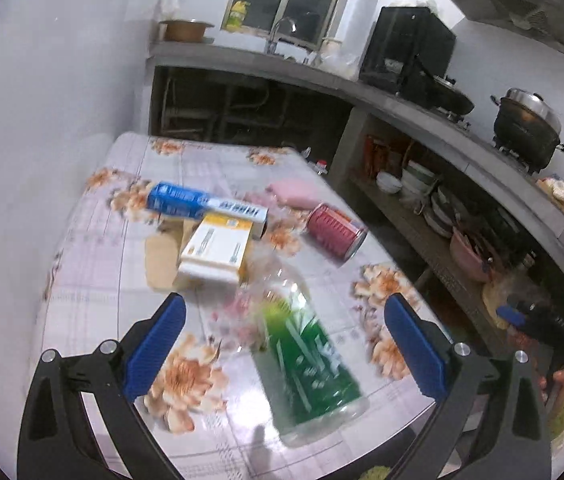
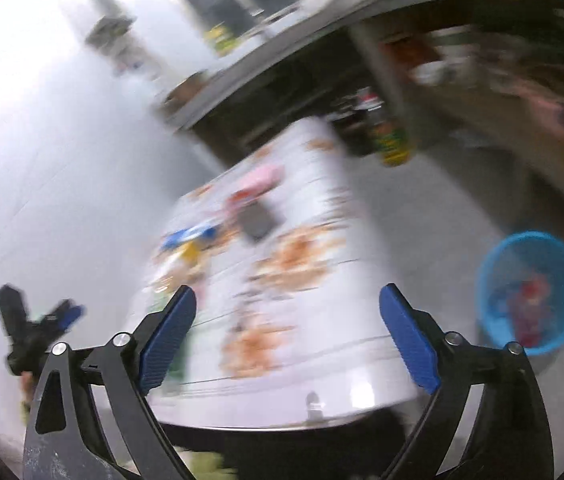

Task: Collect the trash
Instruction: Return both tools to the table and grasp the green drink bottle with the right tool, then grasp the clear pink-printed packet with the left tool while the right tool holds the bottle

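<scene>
My left tongs [image 1: 284, 340] gape wide, empty; green bottle [image 1: 308, 364] between them, long axis pointing ahead. Right tongs [image 2: 288, 336] wide, empty, farther off.

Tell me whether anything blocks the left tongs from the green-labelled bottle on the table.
Nothing visible does. The left tongs stand wide open and the green-labelled bottle lies on its side on the floral table, framed between the blue pads. The yellow-and-white box and red can lie farther back, clear of the path.
</scene>
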`<state>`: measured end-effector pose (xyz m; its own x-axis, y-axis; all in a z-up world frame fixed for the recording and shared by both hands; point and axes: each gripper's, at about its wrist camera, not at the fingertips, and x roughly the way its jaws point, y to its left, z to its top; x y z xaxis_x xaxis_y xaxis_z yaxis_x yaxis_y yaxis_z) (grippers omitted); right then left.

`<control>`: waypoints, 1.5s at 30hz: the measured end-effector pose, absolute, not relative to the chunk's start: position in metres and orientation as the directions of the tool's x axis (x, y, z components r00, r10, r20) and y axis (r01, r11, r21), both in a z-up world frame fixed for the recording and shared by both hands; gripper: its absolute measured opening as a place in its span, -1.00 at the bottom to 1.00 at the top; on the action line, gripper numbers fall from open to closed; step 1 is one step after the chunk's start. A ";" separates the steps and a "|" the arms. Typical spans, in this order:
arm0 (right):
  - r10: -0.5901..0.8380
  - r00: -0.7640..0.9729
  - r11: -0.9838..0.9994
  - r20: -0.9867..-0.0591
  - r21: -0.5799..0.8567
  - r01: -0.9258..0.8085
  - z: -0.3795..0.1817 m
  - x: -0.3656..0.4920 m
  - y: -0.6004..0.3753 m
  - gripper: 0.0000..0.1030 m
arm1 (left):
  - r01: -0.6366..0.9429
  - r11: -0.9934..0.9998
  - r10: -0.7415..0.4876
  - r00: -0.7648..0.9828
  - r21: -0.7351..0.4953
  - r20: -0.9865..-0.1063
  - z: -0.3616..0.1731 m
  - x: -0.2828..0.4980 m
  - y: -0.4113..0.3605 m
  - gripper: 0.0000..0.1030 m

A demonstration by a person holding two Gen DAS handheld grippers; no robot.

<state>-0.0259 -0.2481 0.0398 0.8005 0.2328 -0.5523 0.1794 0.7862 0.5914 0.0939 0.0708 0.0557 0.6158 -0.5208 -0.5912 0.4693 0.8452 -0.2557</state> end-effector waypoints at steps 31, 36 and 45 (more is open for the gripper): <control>0.532 0.371 0.823 -0.761 0.568 -0.014 -0.030 0.171 -0.032 0.13 | 0.339 0.910 -0.412 0.657 -0.240 -0.631 0.007 0.139 0.113 0.89; 0.536 0.396 0.814 -0.746 0.581 -0.006 -0.027 0.158 -0.042 0.10 | 0.343 0.907 -0.416 0.649 -0.244 -0.637 0.005 0.142 0.108 0.89; 0.530 0.425 0.810 -0.734 0.587 0.005 -0.021 0.114 -0.079 0.06 | 0.382 0.892 -0.440 0.616 -0.241 -0.654 0.001 0.144 0.084 0.89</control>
<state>0.1138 -0.0786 -0.0211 0.4255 0.5295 -0.7339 0.0049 0.8096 0.5870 0.1439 0.0843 0.0005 0.6158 -0.4399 -0.6536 0.3820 0.8923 -0.2407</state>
